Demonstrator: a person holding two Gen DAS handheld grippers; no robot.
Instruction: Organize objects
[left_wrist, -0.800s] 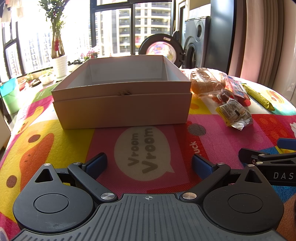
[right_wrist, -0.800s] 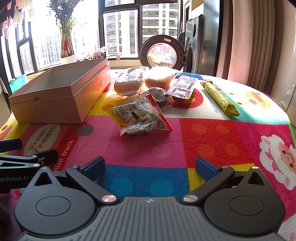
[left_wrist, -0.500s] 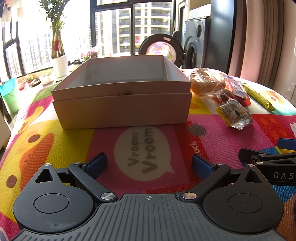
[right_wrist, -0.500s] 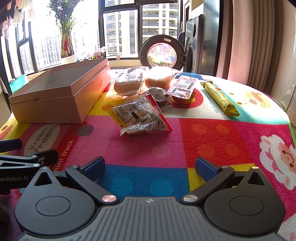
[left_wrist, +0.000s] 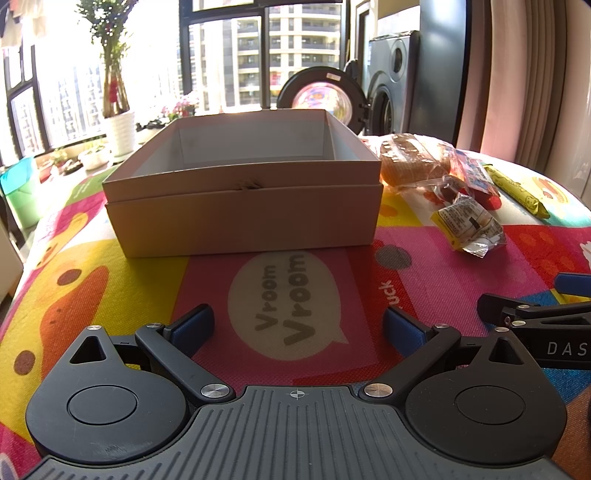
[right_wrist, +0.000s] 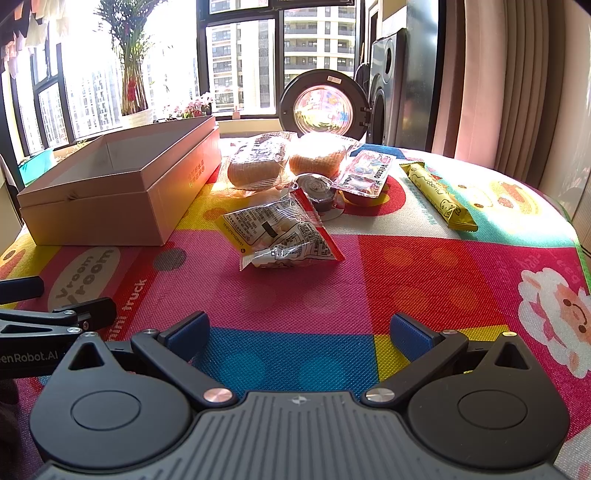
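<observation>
Both tongs, left (left_wrist: 297, 325) and right (right_wrist: 299, 332), gape empty over the desk (right_wrist: 424, 280); the nearest snack packet (right_wrist: 280, 236) beside the open box (right_wrist: 122, 184) looks light, crinkly and slippery, best pinched across its puffy middle.

You've got a matt cardboard box (left_wrist: 243, 214), glossy crinkled plastic snack wrappers (right_wrist: 280, 232) (film catches glare), woven-textured mat (right_wrist: 332, 288).

From the left wrist, the open beige cardboard box (left_wrist: 243, 218) hides its own floor behind the near wall. The clear-wrapped bread bun (left_wrist: 410, 162) is partly covered by the box corner. The black right gripper (left_wrist: 561, 306) is cut off by the picture's right edge. Print on the clear crinkled snack packet (right_wrist: 280, 236) is too small to read.
</observation>
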